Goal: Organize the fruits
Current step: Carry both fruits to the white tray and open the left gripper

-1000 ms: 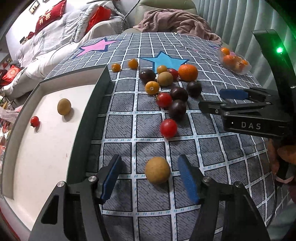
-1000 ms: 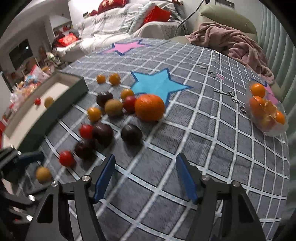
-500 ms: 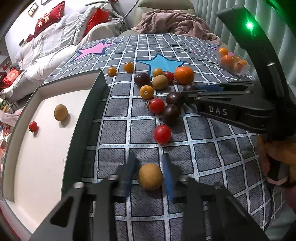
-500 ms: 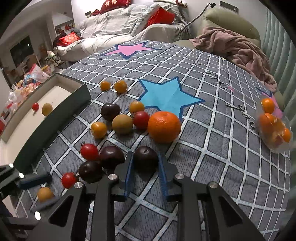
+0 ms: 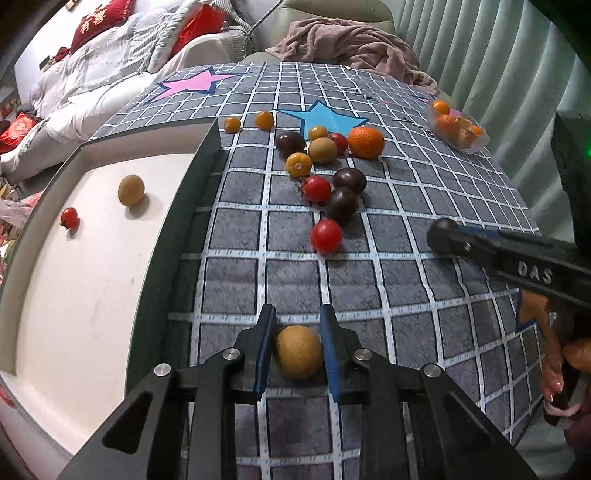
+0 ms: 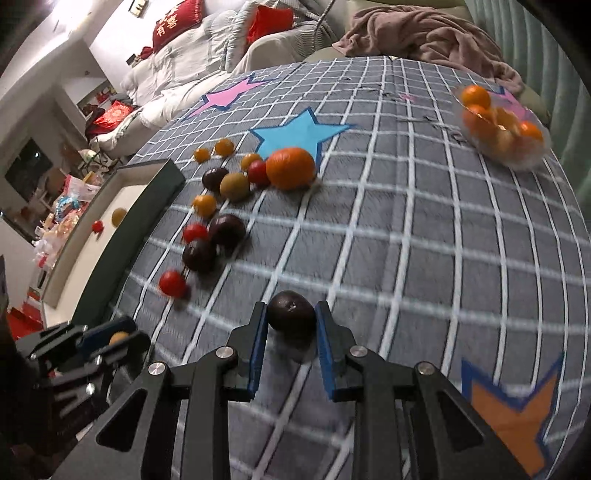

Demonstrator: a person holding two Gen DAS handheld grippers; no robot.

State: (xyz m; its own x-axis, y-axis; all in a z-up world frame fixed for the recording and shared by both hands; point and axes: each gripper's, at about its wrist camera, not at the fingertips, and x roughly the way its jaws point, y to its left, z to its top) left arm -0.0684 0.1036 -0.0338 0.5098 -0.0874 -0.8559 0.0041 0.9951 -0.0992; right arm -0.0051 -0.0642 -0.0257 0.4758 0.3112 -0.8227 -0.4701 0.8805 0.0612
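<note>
Sorting is barely begun: a round tan-brown fruit (image 5: 298,351) is pinched by the left gripper (image 5: 297,350), a dark purple plum (image 6: 291,314) by the right gripper (image 6: 291,325); two fruits lie in the white dark-rimmed tray (image 5: 74,295), many left on the grid-patterned tabletop (image 5: 406,280)

The letters "DAS" stood in pale capitals on the black side of the right gripper (image 5: 443,236), as seen from the left wrist view. A red cushion (image 5: 98,22) on the sofa carried yellow Chinese characters, and the same cushion (image 6: 175,20) showed them in the right wrist view, too small to make out surely.
</note>
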